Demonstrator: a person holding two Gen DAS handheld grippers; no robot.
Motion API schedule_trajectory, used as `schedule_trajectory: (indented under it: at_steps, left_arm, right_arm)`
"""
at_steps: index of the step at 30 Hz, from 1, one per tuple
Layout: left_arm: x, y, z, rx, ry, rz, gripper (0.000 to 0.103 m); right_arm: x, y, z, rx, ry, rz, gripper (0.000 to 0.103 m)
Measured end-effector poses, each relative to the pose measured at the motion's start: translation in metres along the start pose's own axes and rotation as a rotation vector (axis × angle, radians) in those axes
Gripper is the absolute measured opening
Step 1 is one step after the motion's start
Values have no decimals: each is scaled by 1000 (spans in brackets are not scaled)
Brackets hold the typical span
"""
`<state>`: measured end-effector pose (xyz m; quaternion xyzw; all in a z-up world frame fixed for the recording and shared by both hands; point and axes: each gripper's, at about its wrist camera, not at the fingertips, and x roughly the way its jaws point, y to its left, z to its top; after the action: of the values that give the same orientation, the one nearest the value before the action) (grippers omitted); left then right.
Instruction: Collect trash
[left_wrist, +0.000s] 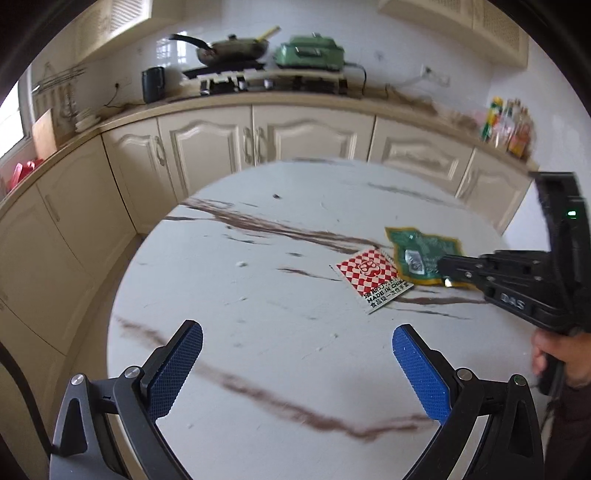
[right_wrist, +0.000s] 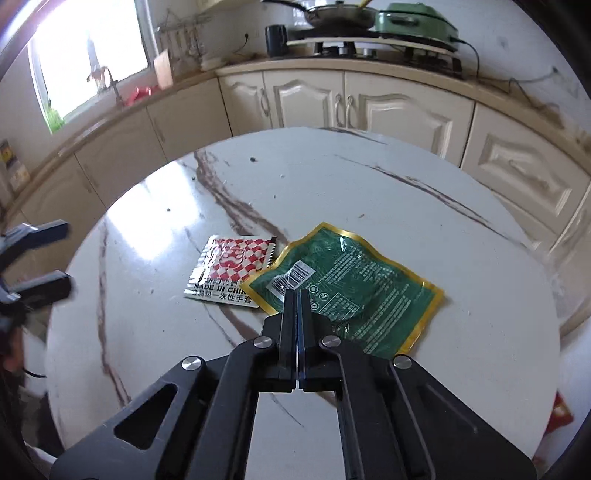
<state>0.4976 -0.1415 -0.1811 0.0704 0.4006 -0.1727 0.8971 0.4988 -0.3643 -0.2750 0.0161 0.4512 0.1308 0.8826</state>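
A green wrapper with a gold border (right_wrist: 354, 291) lies on the round white marble table (right_wrist: 369, 192), its corner overlapping a red-and-white checkered glove packet (right_wrist: 232, 269). My right gripper (right_wrist: 297, 293) has its jaws closed together, the tips over the green wrapper's near edge; I cannot tell if wrapper is pinched between them. In the left wrist view the right gripper (left_wrist: 445, 271) reaches in from the right onto the green wrapper (left_wrist: 421, 251), next to the checkered packet (left_wrist: 373, 278). My left gripper (left_wrist: 297, 345) is open and empty above the table's near side.
Cream kitchen cabinets (left_wrist: 207, 144) curve behind the table. The counter holds a hob with a frying pan (left_wrist: 229, 51), a green appliance (left_wrist: 310, 51) and bottles (left_wrist: 509, 125) at the right. Small crumbs (right_wrist: 253, 159) dot the table. A window (right_wrist: 88, 55) is at the left.
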Motion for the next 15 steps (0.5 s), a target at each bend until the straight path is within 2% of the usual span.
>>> schedule_trajectory:
  at_steps: [2,4,6,7,8,12,15]
  left_arm:
    - [11,-15,9,46,-9,14,102]
    - [26,-29,18,88,13,22,102]
    - [46,-44,26,122,48,23,102]
    - [54,-50,30,132,56,17,102]
    - [64,-56,33,140,71,22,102]
    - [95,-72,44,154,106,-9,102]
    - [115,-75,46,164,123,10,100]
  right_arm:
    - [3,-6,-3,-3,25,-17,4]
    - [1,-15,-7,18,10,7,7]
    - [-5,-26,-10,52,-19,8,22]
    - [-8,-31,-11,61,-30,2,39]
    - [-11,-35,-13,71,-42,-3,51]
    - [-19,-53,-16,109,-68,6,51]
    - [-21,-62,-15,124,-73,5,56]
